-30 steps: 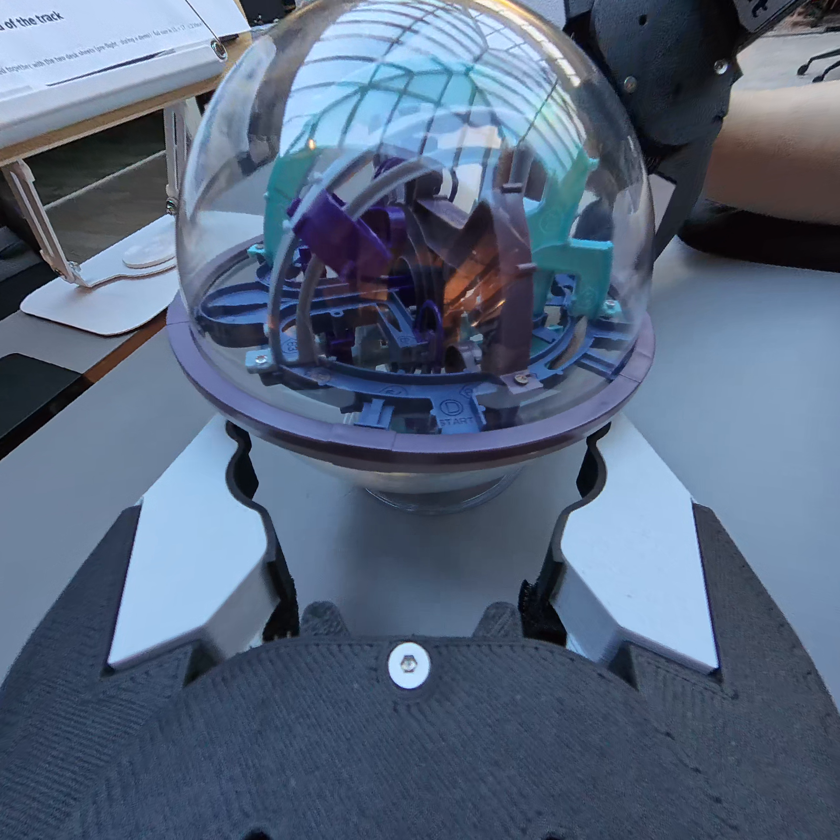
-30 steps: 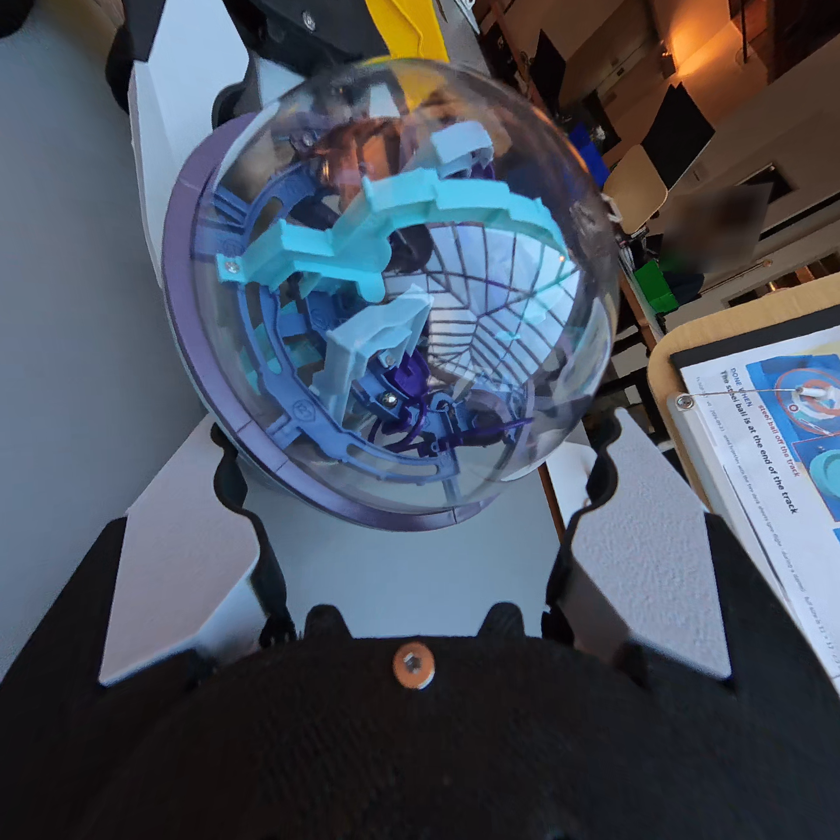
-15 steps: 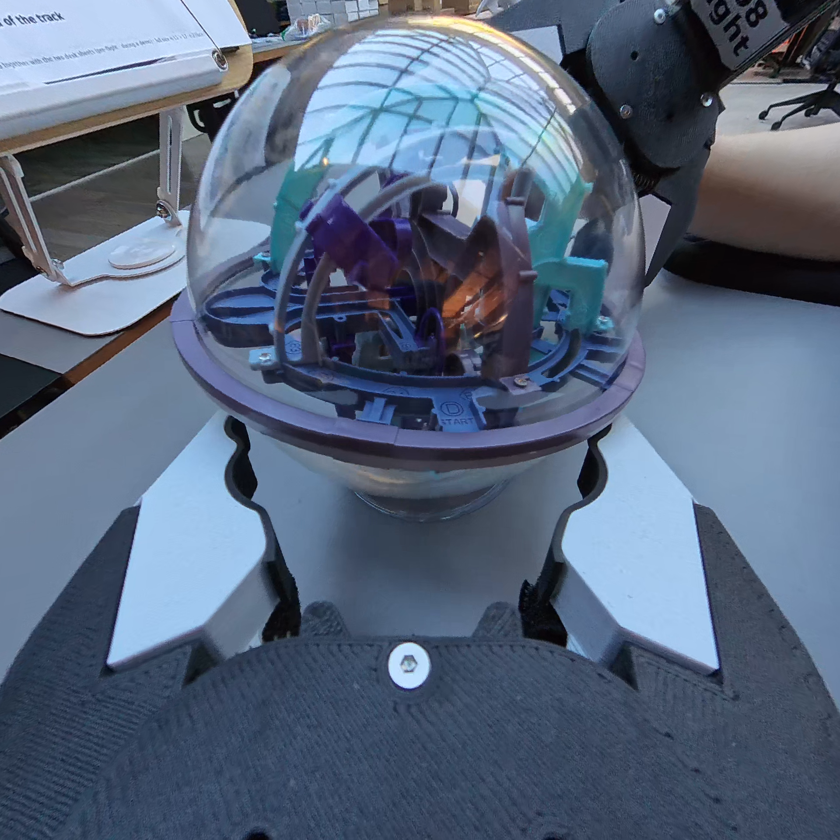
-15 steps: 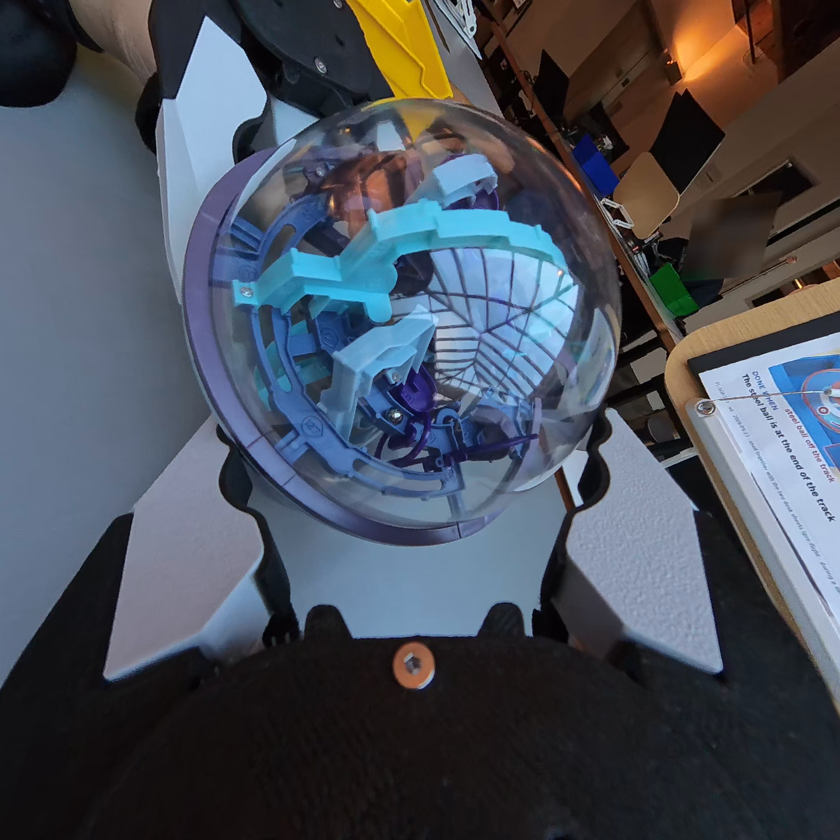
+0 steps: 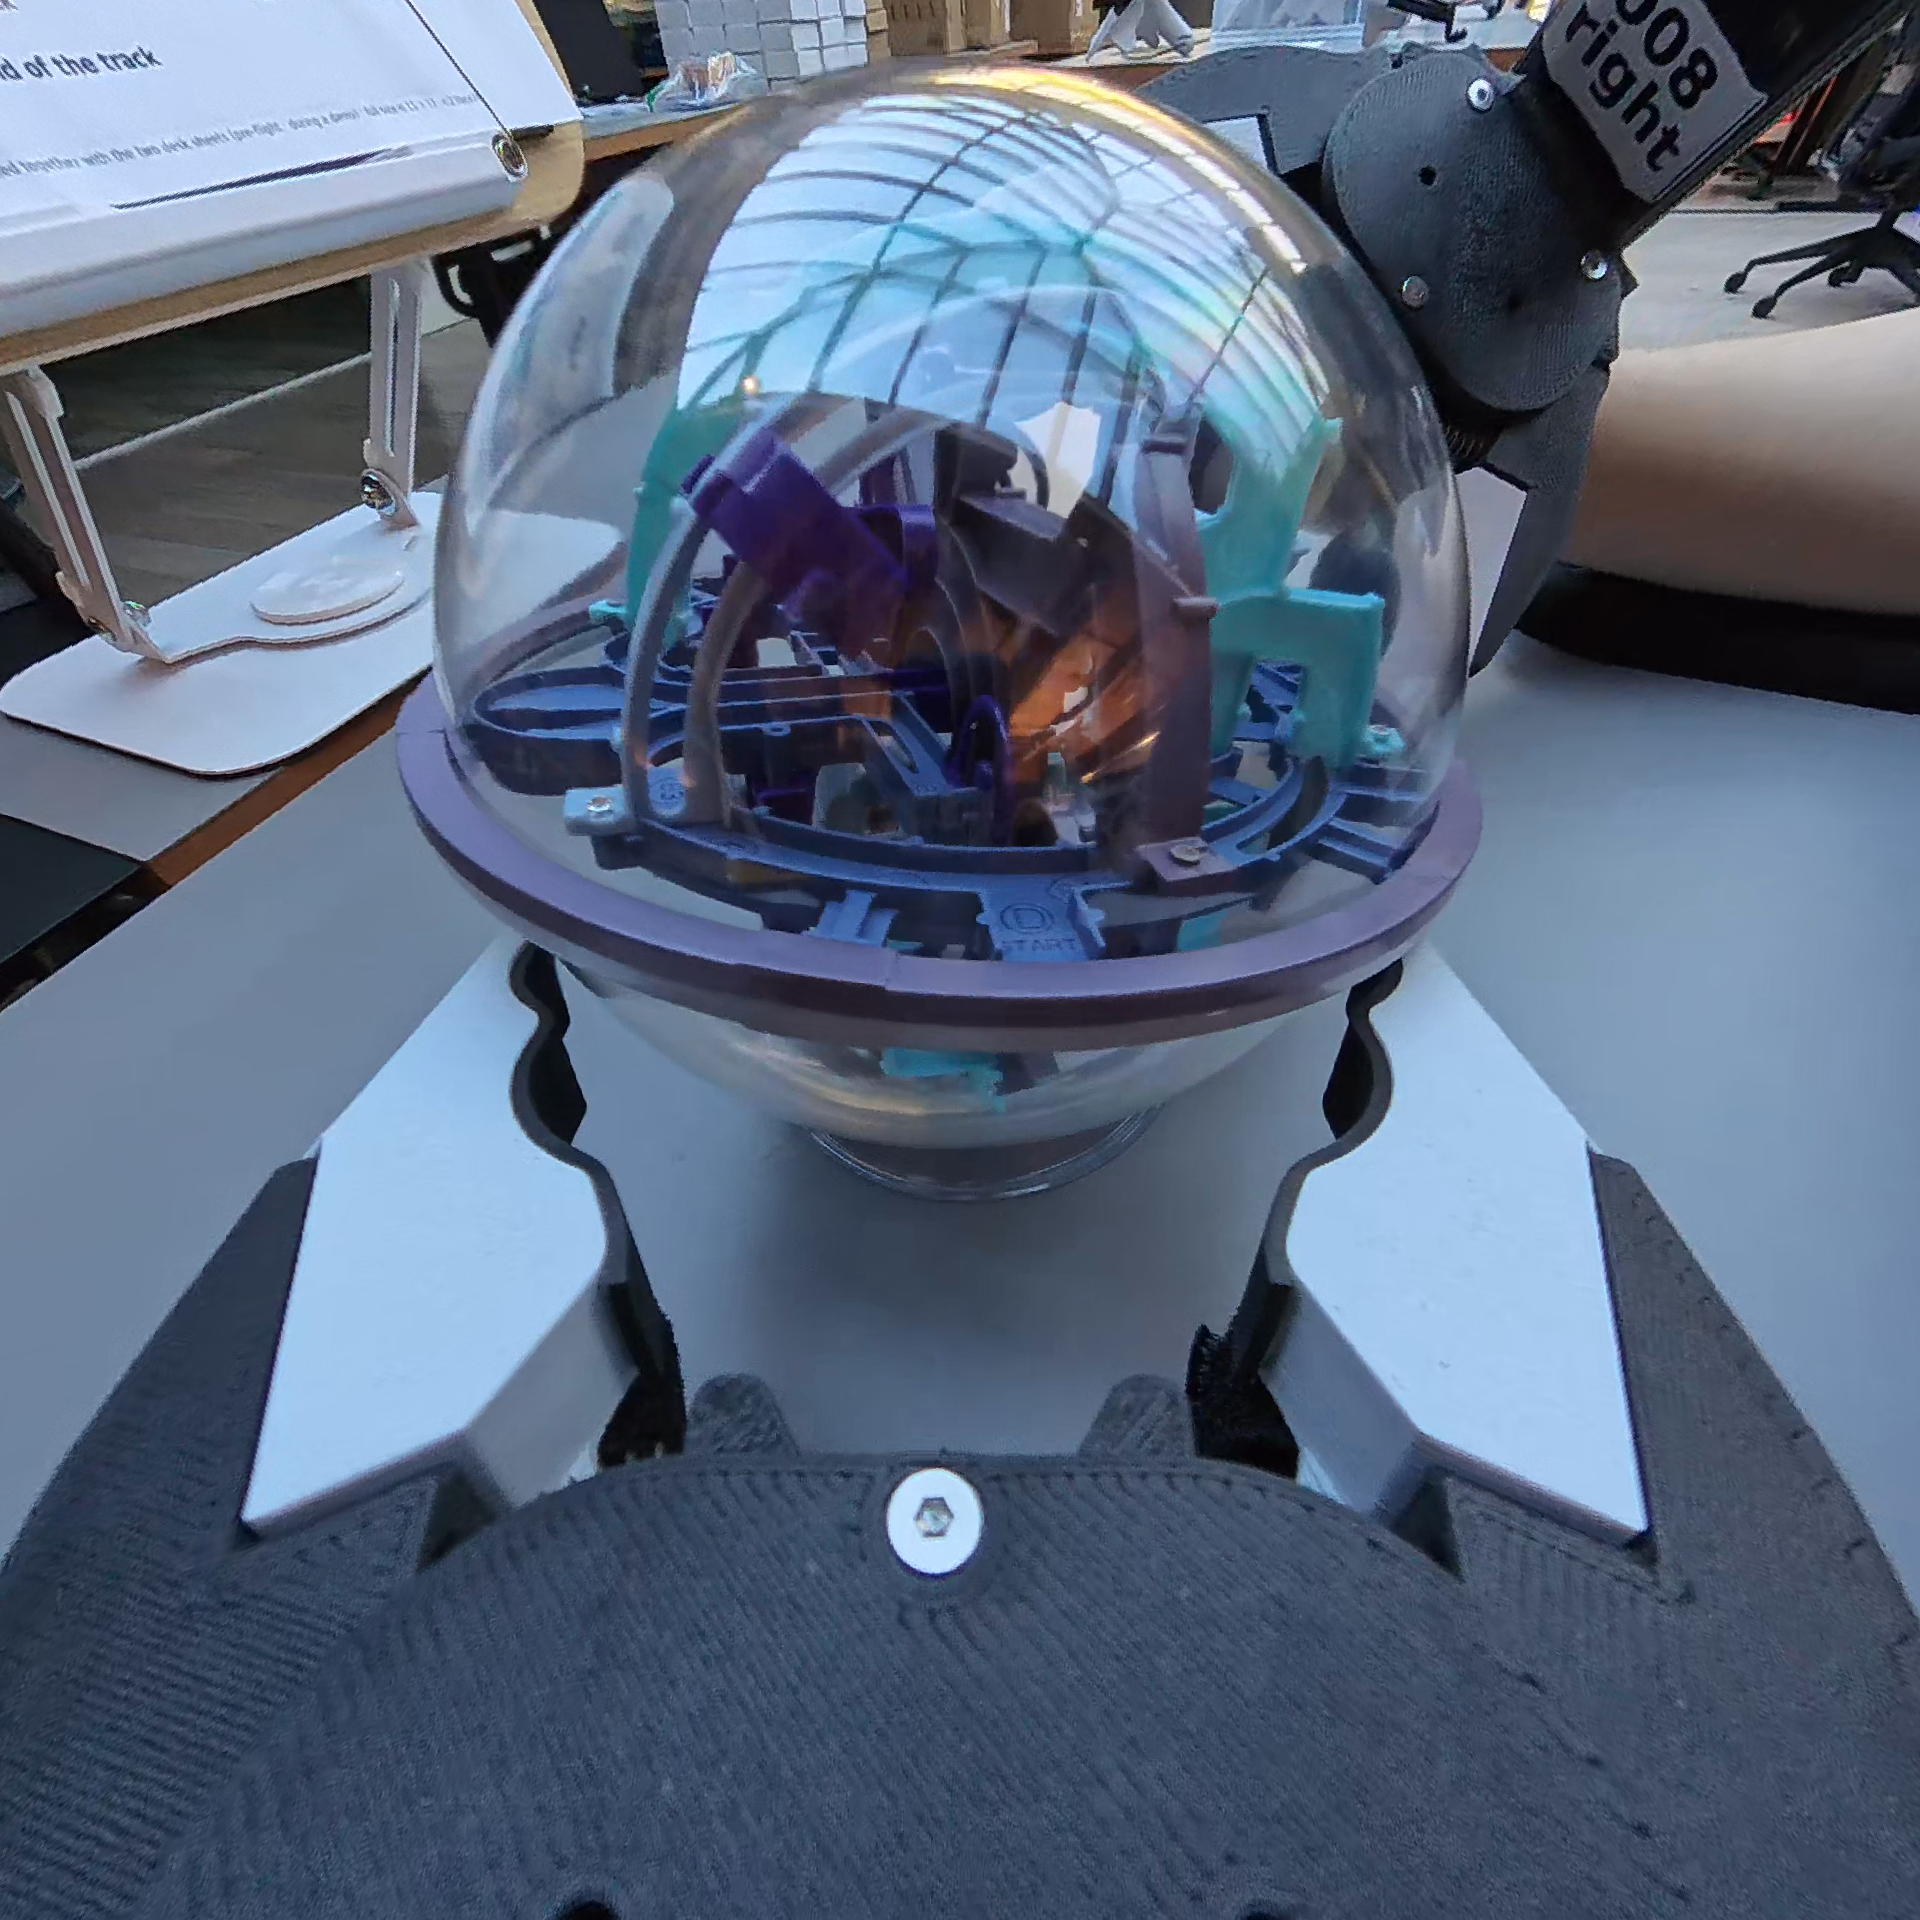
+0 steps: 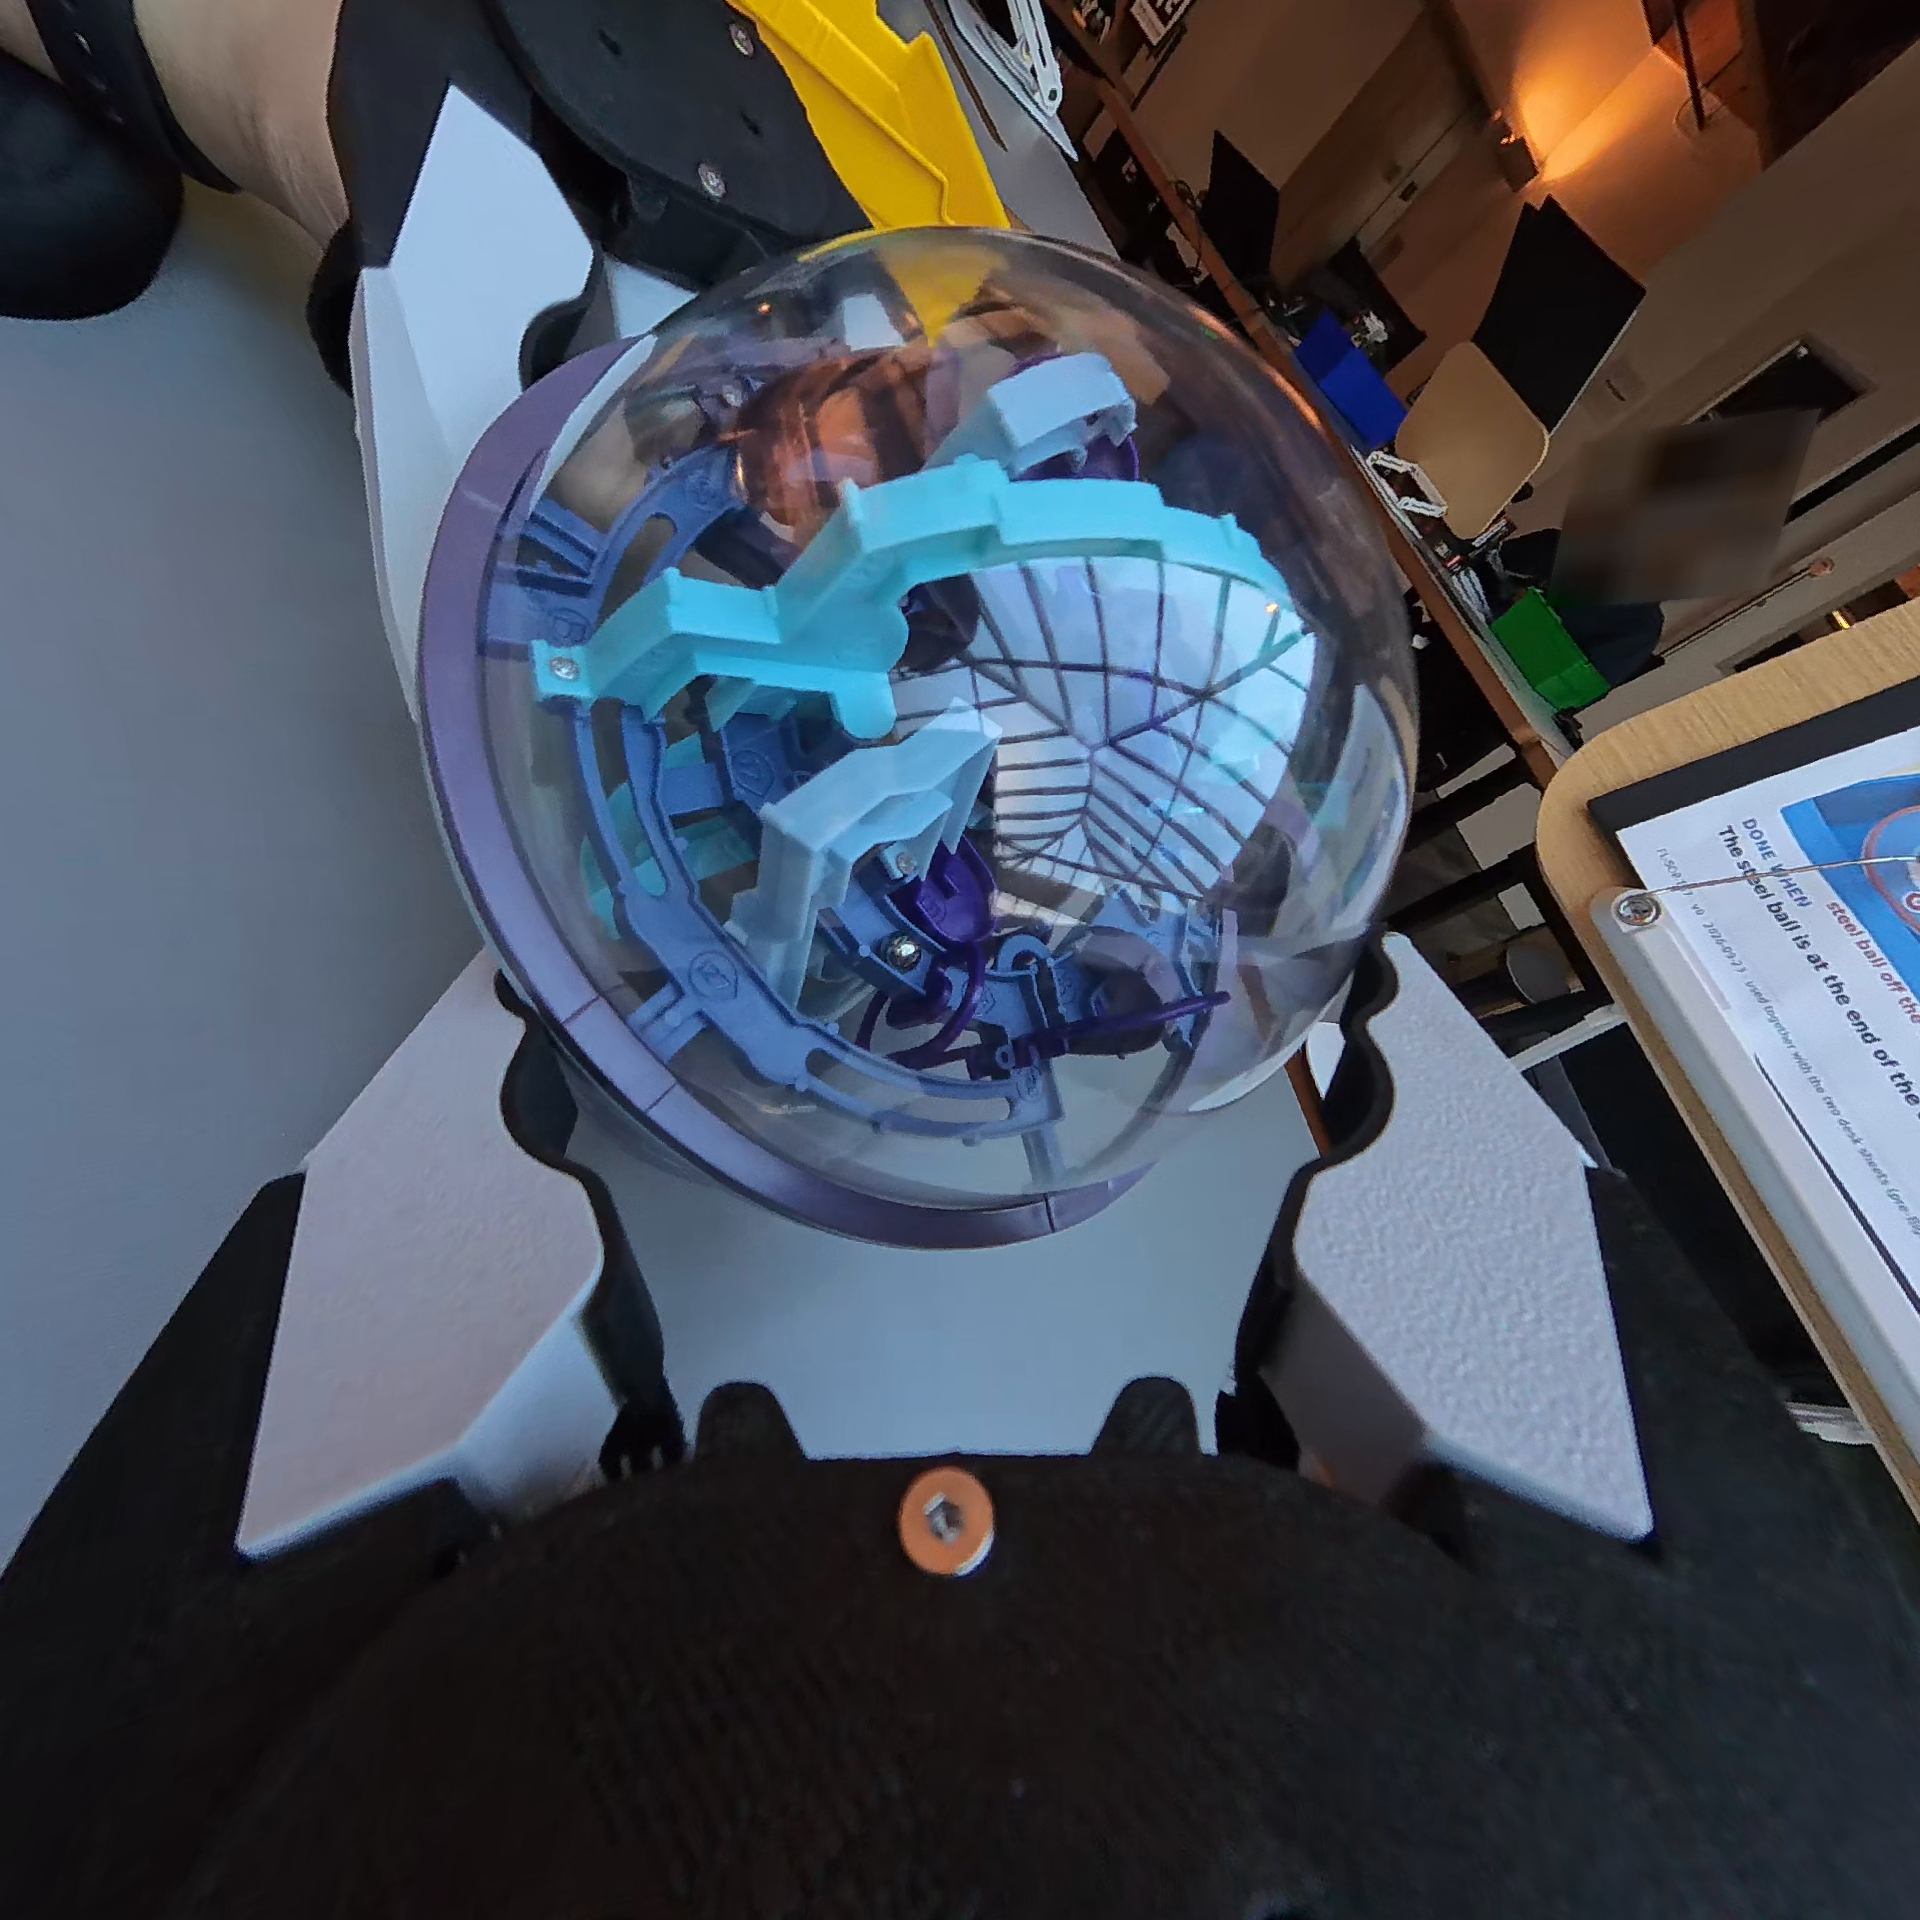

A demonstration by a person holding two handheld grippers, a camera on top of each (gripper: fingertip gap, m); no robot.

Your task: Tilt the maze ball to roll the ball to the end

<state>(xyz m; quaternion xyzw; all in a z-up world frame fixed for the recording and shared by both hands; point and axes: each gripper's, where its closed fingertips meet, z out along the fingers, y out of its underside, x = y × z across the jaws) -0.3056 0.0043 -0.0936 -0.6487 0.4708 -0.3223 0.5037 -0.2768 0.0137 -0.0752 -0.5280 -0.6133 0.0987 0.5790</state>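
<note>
The maze ball (image 5: pixel 940 665) sits on the grey table (image 5: pixel 1662 935) on a clear ring base, purple equator band level. The small steel ball (image 6: pixel 902 948) shows only in the right wrist view, on blue track at 6 o'clock inside the sphere. Teal, blue and purple tracks fill the shell. The left gripper (image 5: pixel 951 997) and right gripper (image 6: pixel 940 987) both stand spread, flanking the sphere. Compared with a second ago, both grippers sit farther back. A document stand (image 5: pixel 208 156) is at 10 o'clock.
</note>
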